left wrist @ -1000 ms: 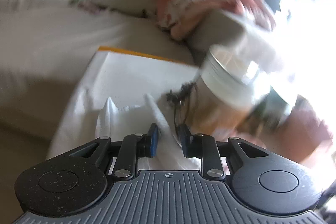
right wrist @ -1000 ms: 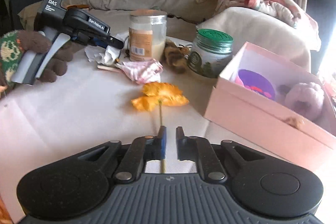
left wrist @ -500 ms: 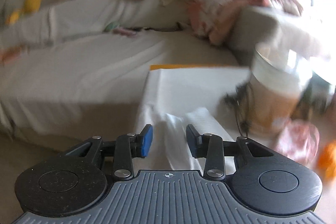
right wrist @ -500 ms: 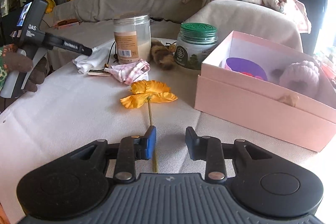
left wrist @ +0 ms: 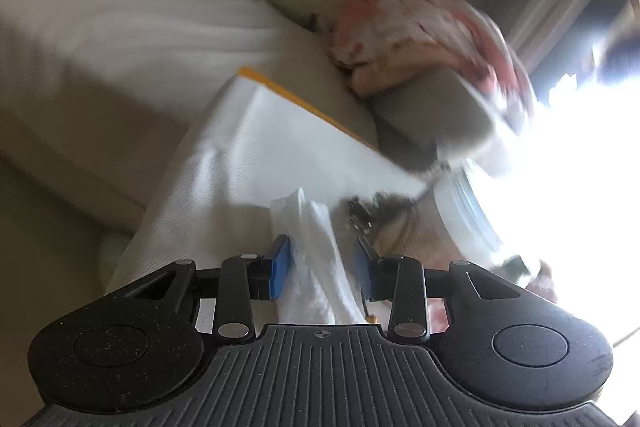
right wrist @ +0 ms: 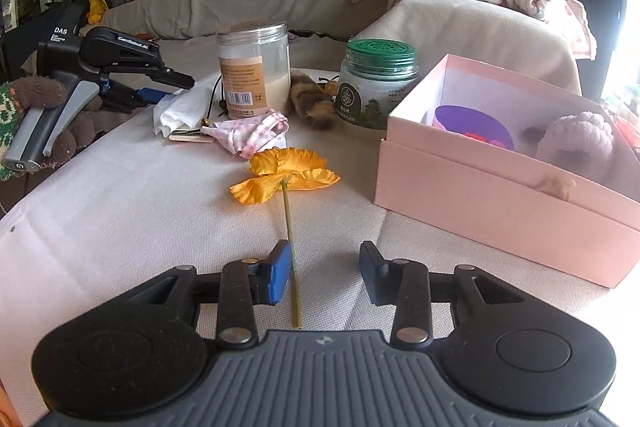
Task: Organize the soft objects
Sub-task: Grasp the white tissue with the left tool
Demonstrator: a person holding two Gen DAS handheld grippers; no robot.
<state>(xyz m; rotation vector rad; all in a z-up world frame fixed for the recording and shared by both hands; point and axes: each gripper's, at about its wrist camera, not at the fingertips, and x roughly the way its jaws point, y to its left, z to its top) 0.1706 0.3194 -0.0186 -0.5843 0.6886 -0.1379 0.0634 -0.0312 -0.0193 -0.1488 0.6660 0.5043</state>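
The right gripper (right wrist: 325, 275) has its fingers (right wrist: 279, 277) spread apart, and they are opening wider. The thin green stem of the orange flower (right wrist: 285, 173) lies between them, right beside the blue pad on the left finger. The other finger is not touching it. The flower lies flat on the counter (right wrist: 120, 211), which has a white cloth over it, and its orange petals point away from the gripper.

The left gripper (left wrist: 323, 269) also has its fingers (left wrist: 279, 267) spread. A crumpled white tissue (left wrist: 316, 251) sits between them, close to the blue pad on the left — the picture is too blurry to tell if it touches. From the right wrist view, this gripper (right wrist: 160, 91) is on the left side of the counter, held by a hand in a brown knitted glove (right wrist: 44, 99), and its tips are at the white tissue (right wrist: 180, 109).

Just past the flower lies a small pink and white cloth (right wrist: 252, 133). Behind it stands a clear jar (right wrist: 254, 71) with a brown label. Next to that is a brown fuzzy thing (right wrist: 314, 101), and then a jar with a green lid (right wrist: 378, 83).

On the right is an open pink box (right wrist: 500, 187). Inside it are a purple thing (right wrist: 474, 125) and a fluffy pale purple thing (right wrist: 576, 139). Behind the counter is a sofa (right wrist: 240, 7) piled with blankets and soft toys.
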